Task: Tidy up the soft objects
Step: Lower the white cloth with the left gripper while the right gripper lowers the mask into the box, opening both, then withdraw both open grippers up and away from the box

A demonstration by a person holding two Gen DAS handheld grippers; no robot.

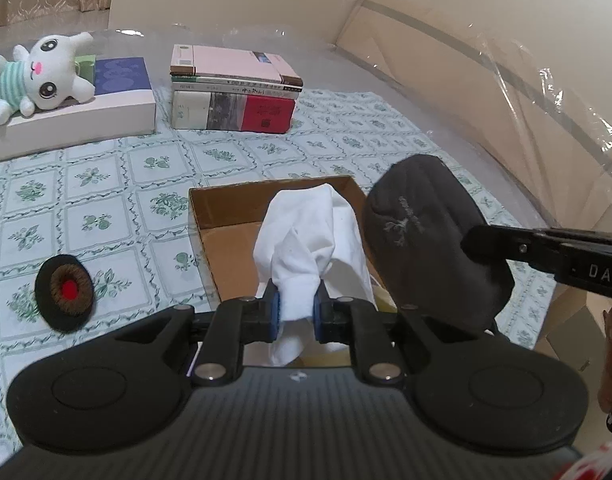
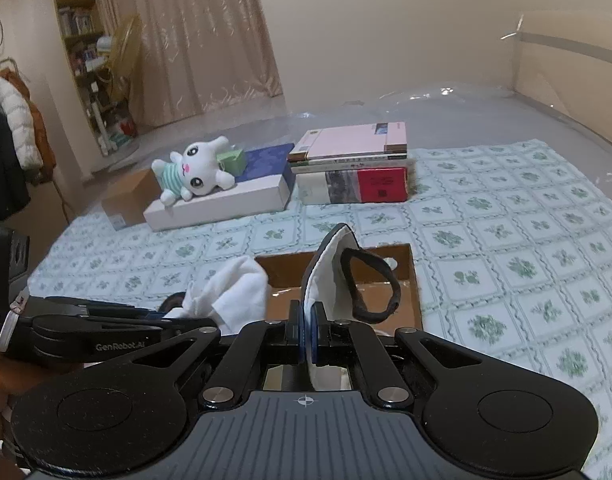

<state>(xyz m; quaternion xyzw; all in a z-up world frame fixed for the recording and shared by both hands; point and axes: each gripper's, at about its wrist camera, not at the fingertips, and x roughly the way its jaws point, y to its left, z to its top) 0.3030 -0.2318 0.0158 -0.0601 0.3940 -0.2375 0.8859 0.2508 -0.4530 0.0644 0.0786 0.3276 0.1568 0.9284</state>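
My left gripper [image 1: 297, 310] is shut on a white cloth [image 1: 311, 248] and holds it over the near edge of an open cardboard box [image 1: 234, 208]. My right gripper [image 2: 307, 320] is shut on a dark grey cap [image 1: 425, 240] with a white lining [image 2: 329, 276] and a black strap [image 2: 369, 280], held above the box [image 2: 385, 304]. The white cloth also shows at left in the right wrist view [image 2: 230, 292]. A white plush bunny [image 1: 42, 72] lies on a flat white box [image 1: 86, 116] at the back left. A round black patch with a red centre [image 1: 64, 292] lies on the sheet at left.
A stack of books [image 1: 234, 92] stands behind the cardboard box. A green-patterned sheet [image 1: 106, 200] covers the bed. A plastic-wrapped headboard [image 1: 485, 80] rises at right. A brown carton [image 2: 126, 200] sits at the bed's far left edge.
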